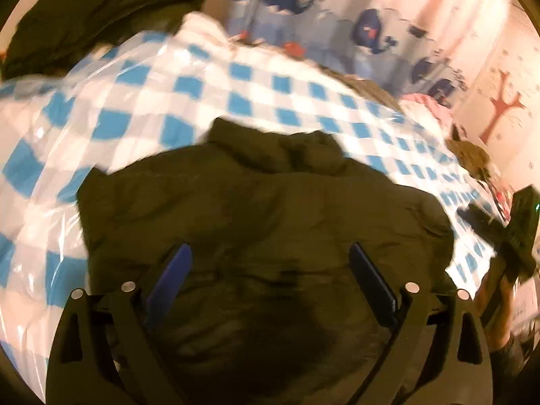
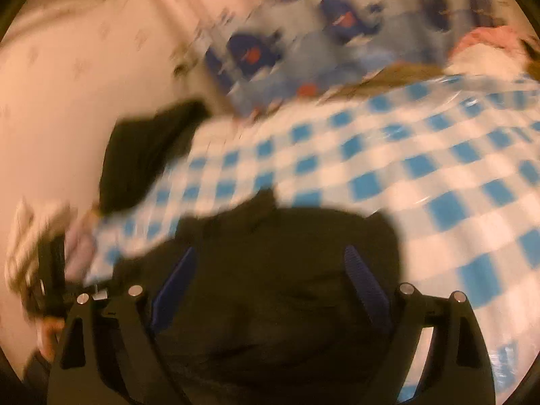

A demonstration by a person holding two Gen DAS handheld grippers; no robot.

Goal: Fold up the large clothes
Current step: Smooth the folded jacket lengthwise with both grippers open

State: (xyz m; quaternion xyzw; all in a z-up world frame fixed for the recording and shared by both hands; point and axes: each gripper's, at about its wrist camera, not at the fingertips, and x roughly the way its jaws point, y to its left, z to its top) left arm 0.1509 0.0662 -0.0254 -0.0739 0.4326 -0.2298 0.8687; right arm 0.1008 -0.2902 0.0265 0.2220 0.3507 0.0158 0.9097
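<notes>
One blue-checked cover (image 1: pixel 256 77), whale-print curtain (image 1: pixel 303 3)

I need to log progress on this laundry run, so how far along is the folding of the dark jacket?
Looks done: the dark jacket lies gathered into a compact bundle on the blue checked cover, though blur hides how neat the folds are. In hand: nothing; the left gripper and right gripper hover over it, jaws open. Left: possibly another dark garment lying at the far edge.
</notes>
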